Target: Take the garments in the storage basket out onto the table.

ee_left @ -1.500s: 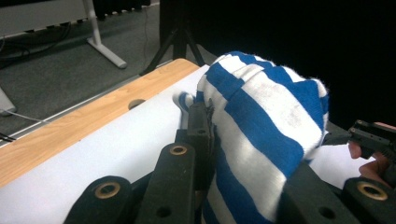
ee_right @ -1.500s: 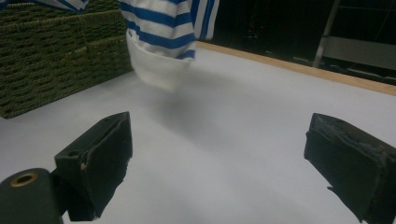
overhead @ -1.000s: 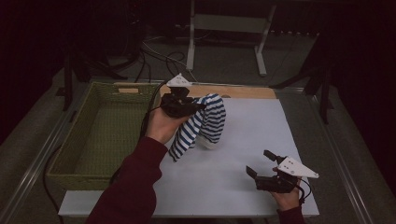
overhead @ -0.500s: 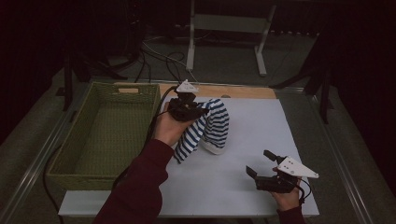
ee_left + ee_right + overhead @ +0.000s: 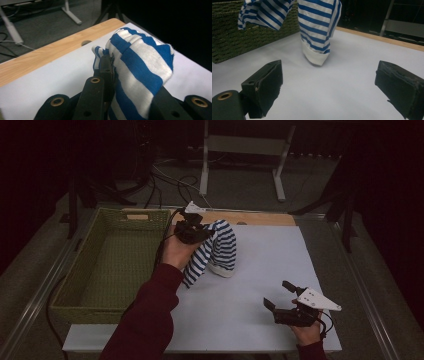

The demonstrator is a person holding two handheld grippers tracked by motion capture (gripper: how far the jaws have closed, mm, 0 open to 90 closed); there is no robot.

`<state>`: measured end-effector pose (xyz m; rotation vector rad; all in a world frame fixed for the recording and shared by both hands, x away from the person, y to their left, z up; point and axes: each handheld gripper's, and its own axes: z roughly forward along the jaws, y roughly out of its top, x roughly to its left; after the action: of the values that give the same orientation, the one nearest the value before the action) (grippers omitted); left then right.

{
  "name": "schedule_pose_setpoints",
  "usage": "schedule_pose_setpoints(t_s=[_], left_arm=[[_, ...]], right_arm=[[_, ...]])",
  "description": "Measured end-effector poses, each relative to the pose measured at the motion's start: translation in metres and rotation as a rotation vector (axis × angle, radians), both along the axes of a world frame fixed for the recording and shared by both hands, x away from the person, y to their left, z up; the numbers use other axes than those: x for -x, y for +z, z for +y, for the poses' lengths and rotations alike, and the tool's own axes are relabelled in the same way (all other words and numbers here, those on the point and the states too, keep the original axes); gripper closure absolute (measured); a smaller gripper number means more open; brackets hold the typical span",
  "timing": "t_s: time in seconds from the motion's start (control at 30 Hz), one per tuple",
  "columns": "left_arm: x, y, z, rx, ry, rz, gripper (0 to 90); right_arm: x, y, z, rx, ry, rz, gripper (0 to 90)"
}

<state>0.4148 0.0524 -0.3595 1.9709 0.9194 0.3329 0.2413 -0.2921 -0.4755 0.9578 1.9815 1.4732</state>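
Observation:
A blue-and-white striped cloth (image 5: pixel 222 245) hangs from my left gripper (image 5: pixel 205 233) above the white table sheet (image 5: pixel 260 270), near the basket's right wall. Its white hem rests on the sheet. In the left gripper view the jaws of my left gripper (image 5: pixel 107 61) are pressed together on a fold of the striped cloth (image 5: pixel 140 67), which drapes over the right jaw. My right gripper (image 5: pixel 277 293) lies low at the front right of the sheet, open and holding nothing. In the right gripper view my right gripper (image 5: pixel 329 85) faces the hanging cloth (image 5: pixel 317 27), which is well ahead of it.
A green woven basket (image 5: pixel 107 292) stands at the left of the table, with its wall (image 5: pixel 234 42) behind the cloth in the right gripper view. A wooden strip (image 5: pixel 260 218) edges the table's far side. Cables and a metal stand (image 5: pixel 240 150) are on the floor beyond.
My left hand has sunk a little with the striped cloth, whose hem now sits on the sheet. The right gripper has stayed put.

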Motion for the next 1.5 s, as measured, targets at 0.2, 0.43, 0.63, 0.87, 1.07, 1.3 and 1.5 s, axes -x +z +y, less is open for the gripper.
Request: schedule_pose_setpoints(t_s=[0.2,0.43,0.63,0.87,1.07,1.3,1.5], left_arm=[[0.002,-0.008,-0.002,0.006,0.009,-0.012,80.7],[0.008,-0.018,-0.003,0.017,-0.006,-0.014,80.5],[0.020,-0.024,-0.005,0.037,-0.033,-0.024,80.4],[0.036,-0.037,-0.010,0.018,-0.055,-0.043,80.2],[0.045,-0.051,-0.015,-0.002,-0.075,-0.034,80.2],[0.057,-0.068,-0.020,-0.002,-0.099,-0.017,79.9],[0.071,-0.081,-0.029,0.006,-0.138,-0.003,79.3]], right_arm=[[0.000,0.000,0.000,0.003,-0.001,0.000,7.6],[0.000,0.000,0.001,0.004,0.000,0.000,7.6],[0.000,0.000,0.001,0.002,0.001,-0.001,7.6],[0.000,0.000,0.001,0.002,0.001,0.000,7.6],[0.000,0.000,0.001,0.003,0.000,-0.001,7.6],[0.000,0.000,0.001,0.004,0.002,-0.001,7.6],[0.000,0.000,0.002,0.004,0.001,0.000,7.6]])
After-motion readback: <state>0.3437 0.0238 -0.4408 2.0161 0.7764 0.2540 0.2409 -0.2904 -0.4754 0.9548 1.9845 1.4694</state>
